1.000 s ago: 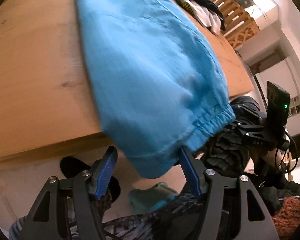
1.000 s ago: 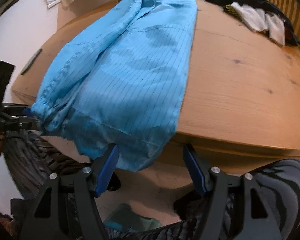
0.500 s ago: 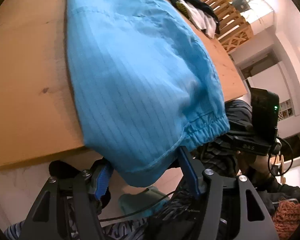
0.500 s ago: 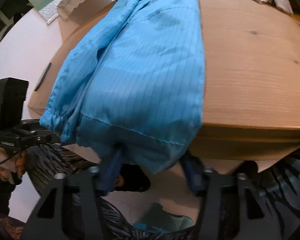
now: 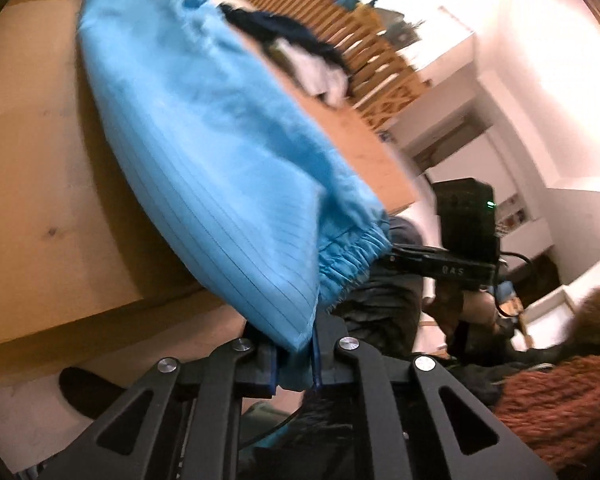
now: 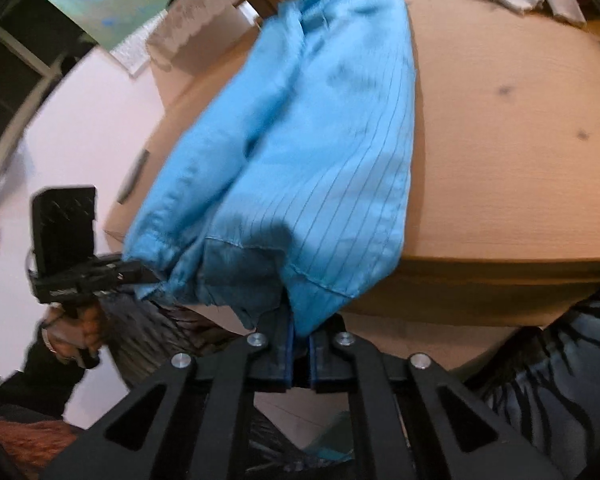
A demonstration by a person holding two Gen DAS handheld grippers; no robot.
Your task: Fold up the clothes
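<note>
You've got both hem corners: left gripper (image 5: 294, 364) closing on the blue garment (image 5: 220, 152), right gripper (image 6: 299, 354) clamped too (bottom centre). Next, carry them up across the tabletop (image 6: 520, 140).

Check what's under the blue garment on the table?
The blue garment lies directly on the bare wooden table; its near hem hangs past the edge, pinched in the left gripper and the right gripper. Anything beneath the cloth is covered.
</note>
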